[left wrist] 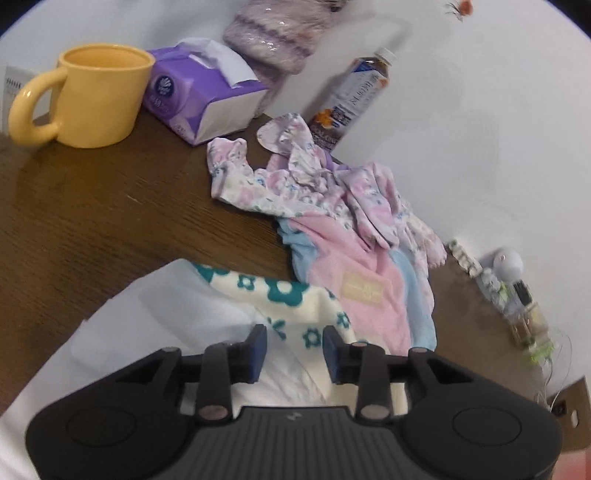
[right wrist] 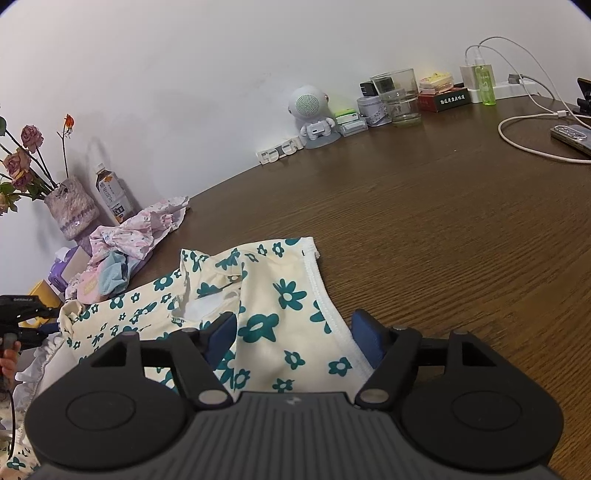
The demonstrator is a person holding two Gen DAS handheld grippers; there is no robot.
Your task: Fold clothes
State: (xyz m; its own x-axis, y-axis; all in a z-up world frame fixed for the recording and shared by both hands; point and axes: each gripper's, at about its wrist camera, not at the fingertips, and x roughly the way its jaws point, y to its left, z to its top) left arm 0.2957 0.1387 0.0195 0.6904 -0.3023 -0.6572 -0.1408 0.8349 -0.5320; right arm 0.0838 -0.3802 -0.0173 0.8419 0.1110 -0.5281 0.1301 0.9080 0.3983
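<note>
A cream garment with teal flowers (right wrist: 280, 295) lies spread on the brown table (right wrist: 443, 240). My right gripper (right wrist: 293, 338) is open, its blue pads wide apart on either side of the garment's hemmed edge. In the left wrist view the same garment (left wrist: 295, 295) lies under my left gripper (left wrist: 294, 349), which is open, with cloth showing in the gap between its pads. A white piece of cloth (left wrist: 166, 314) lies at its left. A crumpled pink floral garment (left wrist: 314, 192) and a pink and blue one (left wrist: 351, 280) are piled just beyond.
A yellow mug (left wrist: 99, 96), a purple tissue box (left wrist: 199, 99), a drink bottle (left wrist: 354, 96) and a knitted vase (left wrist: 280, 33) stand by the wall. A small robot speaker (right wrist: 314, 110), glass jars (right wrist: 399, 96), a white cable (right wrist: 524, 147) and a phone (right wrist: 572, 136) line the far right.
</note>
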